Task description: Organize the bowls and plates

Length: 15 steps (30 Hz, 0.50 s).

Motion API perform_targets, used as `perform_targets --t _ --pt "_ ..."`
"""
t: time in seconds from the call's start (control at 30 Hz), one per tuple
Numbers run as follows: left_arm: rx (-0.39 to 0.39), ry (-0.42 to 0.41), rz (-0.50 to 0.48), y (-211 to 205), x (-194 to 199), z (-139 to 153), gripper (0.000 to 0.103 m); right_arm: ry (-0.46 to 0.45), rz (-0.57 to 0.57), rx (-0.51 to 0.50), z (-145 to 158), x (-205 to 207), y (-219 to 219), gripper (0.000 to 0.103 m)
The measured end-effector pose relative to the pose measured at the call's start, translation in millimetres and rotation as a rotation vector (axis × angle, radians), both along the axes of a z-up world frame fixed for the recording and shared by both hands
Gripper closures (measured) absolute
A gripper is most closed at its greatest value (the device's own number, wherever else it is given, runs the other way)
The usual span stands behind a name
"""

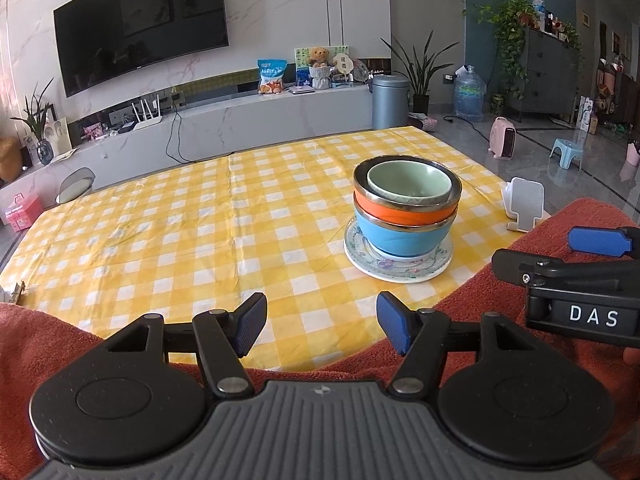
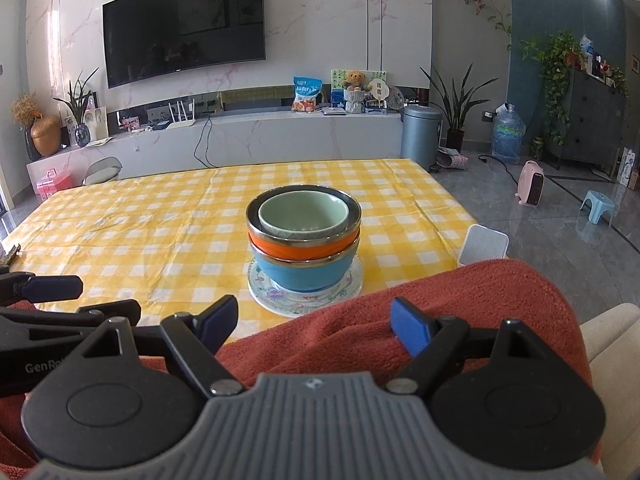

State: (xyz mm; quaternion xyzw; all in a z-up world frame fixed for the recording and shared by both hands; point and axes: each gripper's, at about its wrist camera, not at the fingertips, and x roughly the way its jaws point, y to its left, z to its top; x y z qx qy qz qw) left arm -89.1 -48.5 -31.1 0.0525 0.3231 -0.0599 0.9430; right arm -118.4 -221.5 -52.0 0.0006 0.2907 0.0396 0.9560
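I hold the left gripper point(image 1: 321, 326) and right gripper point(image 2: 314, 322) empty, jaws spread, above the red towel point(image 2: 460, 304). Ahead of both jaws the stack looks complete: green bowl point(image 2: 303, 215) in orange bowl point(image 2: 304, 243), in blue bowl point(image 2: 305, 274), on the plate point(image 2: 264, 294). I approach level, avoiding rim contact.

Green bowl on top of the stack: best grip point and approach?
Pinch the green bowl by its near rim from above, one finger inside, one outside. It sits nested low in the orange bowl, so only the rim is exposed. Right tool faces it, open.
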Motion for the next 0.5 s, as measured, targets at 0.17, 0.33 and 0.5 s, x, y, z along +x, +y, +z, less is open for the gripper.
perform_targets --t 0.17,0.33,0.5 --pt "0.002 0.000 -0.001 -0.6 0.6 0.0 0.029 -0.001 0.000 0.001 -0.1 0.1 0.1 0.021" --pt "0.002 0.000 -0.001 -0.3 0.6 0.0 0.029 -0.004 0.001 0.003 -0.6 0.6 0.8 0.021" --pt "0.004 -0.001 -0.002 -0.3 0.7 -0.1 0.029 -0.001 0.000 0.006 -1.7 0.3 0.6 0.021"
